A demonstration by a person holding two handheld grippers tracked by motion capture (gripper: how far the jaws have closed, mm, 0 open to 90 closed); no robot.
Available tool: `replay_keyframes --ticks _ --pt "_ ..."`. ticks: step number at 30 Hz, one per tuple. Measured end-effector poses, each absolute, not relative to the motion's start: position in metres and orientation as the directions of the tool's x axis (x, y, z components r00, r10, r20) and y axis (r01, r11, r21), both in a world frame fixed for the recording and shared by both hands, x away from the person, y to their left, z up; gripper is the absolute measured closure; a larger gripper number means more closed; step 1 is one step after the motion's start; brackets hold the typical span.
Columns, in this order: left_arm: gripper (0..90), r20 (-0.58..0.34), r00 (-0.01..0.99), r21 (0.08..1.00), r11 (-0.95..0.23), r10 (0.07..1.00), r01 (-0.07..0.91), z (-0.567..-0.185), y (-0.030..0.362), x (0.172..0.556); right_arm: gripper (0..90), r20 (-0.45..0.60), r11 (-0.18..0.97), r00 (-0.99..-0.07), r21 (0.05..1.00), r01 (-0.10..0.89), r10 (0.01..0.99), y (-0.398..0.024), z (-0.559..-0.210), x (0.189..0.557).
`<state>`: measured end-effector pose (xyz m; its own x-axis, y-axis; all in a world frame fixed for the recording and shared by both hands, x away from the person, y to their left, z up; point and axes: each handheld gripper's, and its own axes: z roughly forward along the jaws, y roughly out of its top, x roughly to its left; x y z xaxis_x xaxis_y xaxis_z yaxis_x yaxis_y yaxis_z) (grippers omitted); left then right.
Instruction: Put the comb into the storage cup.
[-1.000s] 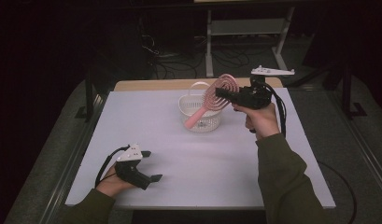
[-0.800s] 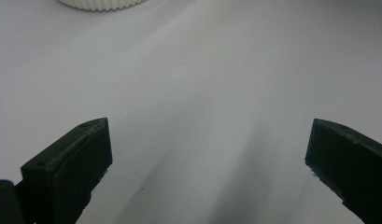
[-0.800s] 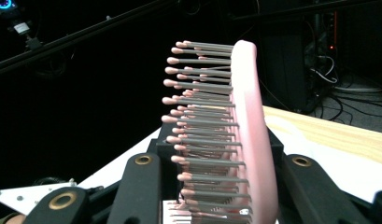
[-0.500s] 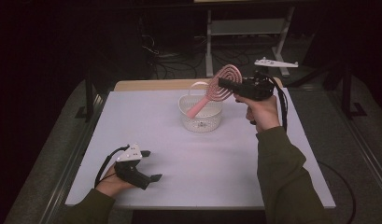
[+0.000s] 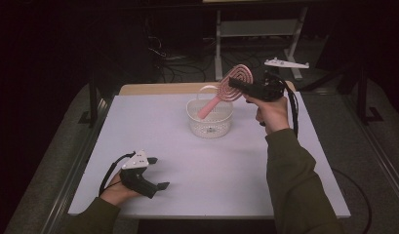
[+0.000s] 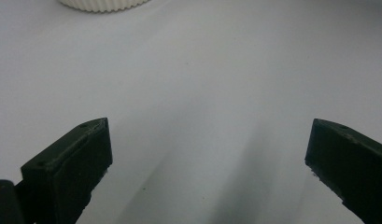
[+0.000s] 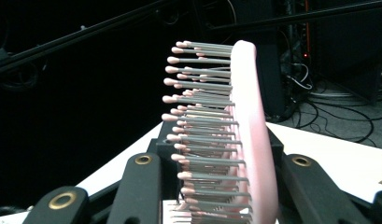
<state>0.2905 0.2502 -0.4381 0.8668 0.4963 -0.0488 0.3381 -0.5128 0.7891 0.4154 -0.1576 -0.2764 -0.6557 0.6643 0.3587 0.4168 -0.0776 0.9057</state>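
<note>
The right claw (image 5: 234, 84) pinched the pink hairbrush (image 5: 226, 89) by its round head, handle slanting into the white basket (image 5: 209, 122); the left claw (image 5: 159, 173) rested spread on the bench (image 5: 221, 175).

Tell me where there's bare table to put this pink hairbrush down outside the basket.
The white table is bare between the basket and the left gripper, and along its left edge. The strip right of the basket is partly taken by the sleeve. The right gripper holds the hairbrush above the basket.
</note>
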Motion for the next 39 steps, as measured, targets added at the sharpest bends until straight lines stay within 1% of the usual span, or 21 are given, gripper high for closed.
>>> replay_keyframes --ticks 9,22,32,39 --pt "0.4 -0.05 0.866 0.787 -0.514 0.497 0.34 -0.439 0.25 0.291 62.8 0.334 -0.061 -0.629 0.908 0.414 0.702 -0.148 -0.289 0.427" --pt "0.4 -0.055 0.862 0.785 -0.512 0.504 0.349 -0.44 0.252 0.291 62.8 0.357 -0.067 -0.612 0.894 0.444 0.706 -0.135 -0.315 0.443" --pt "0.4 -0.053 0.864 0.787 -0.512 0.5 0.345 -0.44 0.252 0.29 62.8 0.367 -0.082 -0.593 0.888 0.452 0.717 -0.124 -0.33 0.449" --pt "0.4 -0.057 0.862 0.784 -0.512 0.504 0.351 -0.441 0.253 0.291 62.8 0.369 -0.072 -0.585 0.881 0.468 0.722 -0.119 -0.343 0.453"
